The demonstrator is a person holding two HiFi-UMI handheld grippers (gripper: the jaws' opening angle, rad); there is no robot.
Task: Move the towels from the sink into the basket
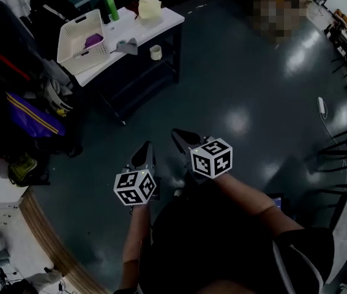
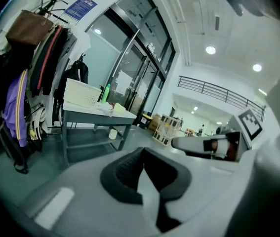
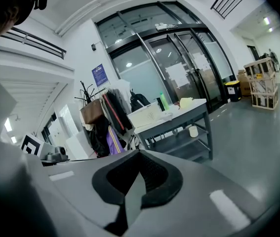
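Basket [image 1: 70,41] with a purple cloth [image 1: 93,40] sits on the worktop [image 1: 161,26] at upper left, beside a green bottle [image 1: 111,5]. Left gripper [image 1: 146,147] and right gripper [image 1: 178,133], jaws together and empty, hang over dark floor [image 1: 240,72] below.

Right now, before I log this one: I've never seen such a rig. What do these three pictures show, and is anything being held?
There is no robot here. A person holds a two-jaw hand tool in each hand: the left gripper and the right gripper. The patterned cubes are parts of those tools.

The head view looks down from a camera on the person's head. Each gripper view looks along one tool's own jaws. Both pairs of jaws are shut, with nothing between them.

The person stands on the floor, apart from a table. On the table are a white basket with something purple inside, a green bottle and a pale yellow bundle. No sink shows in any view.
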